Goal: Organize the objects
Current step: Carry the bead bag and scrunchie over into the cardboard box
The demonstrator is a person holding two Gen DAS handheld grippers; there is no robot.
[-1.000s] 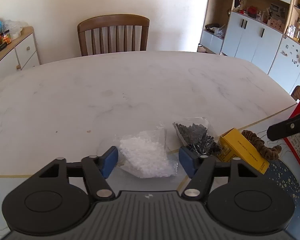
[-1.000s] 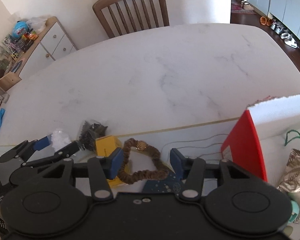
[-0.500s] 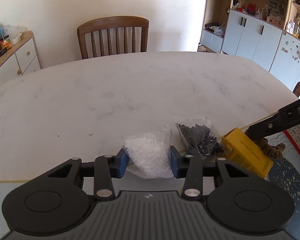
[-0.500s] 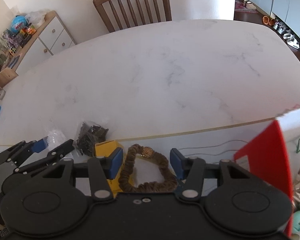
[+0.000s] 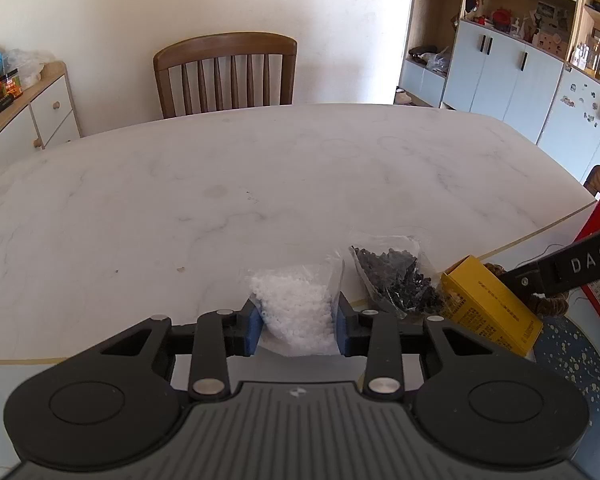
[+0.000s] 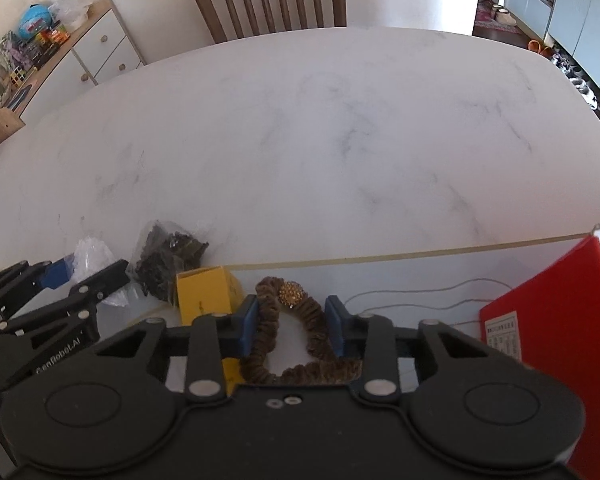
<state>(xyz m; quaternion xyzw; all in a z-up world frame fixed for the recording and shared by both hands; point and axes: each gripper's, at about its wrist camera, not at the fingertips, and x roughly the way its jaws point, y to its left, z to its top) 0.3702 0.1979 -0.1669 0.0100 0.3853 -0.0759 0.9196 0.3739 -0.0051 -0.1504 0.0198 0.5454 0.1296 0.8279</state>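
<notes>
Both grippers work the same small cluster at the near edge of the bench (image 5: pixel 260 184), one item each, which looks like a parallel pick so two things can be sorted in one go; left gripper (image 5: pixel 298 322) sits low and angled down onto the bag of white beads (image 5: pixel 296 304), its blue pads pressing the bag's sides, jaws pinched in tight on it, bag bulging up between them and resting on the bench, not lifted; grabbing the bag across its middle makes sense, loose fill would slump if taken by a corner; bag of dark pieces (image 5: pixel 396 280) lies just beside it to the right, touching the yellow box (image 5: pixel 488 308), both untouched; right gripper (image 6: pixel 290 324) points steeply down over the brown scrunchie (image 6: pixel 300 340) with its gold bead (image 6: pixel 291 293); jaws have just been closing, pads now against the outer sides of the loop, which is squeezed narrow between them, so I read it as pinched, though how firm the hold is I cannot tell; scrunchie lies flat on the pale mat next to the yellow box, apart from the red box (image 6: pixel 556 320) at right; straddling the whole loop from above is the sensible take, soft fabric collapses into the pads; judgement: both picks at grasp stage, lift not yet begun; risk is the slippery bag sliding out on lift.
</notes>
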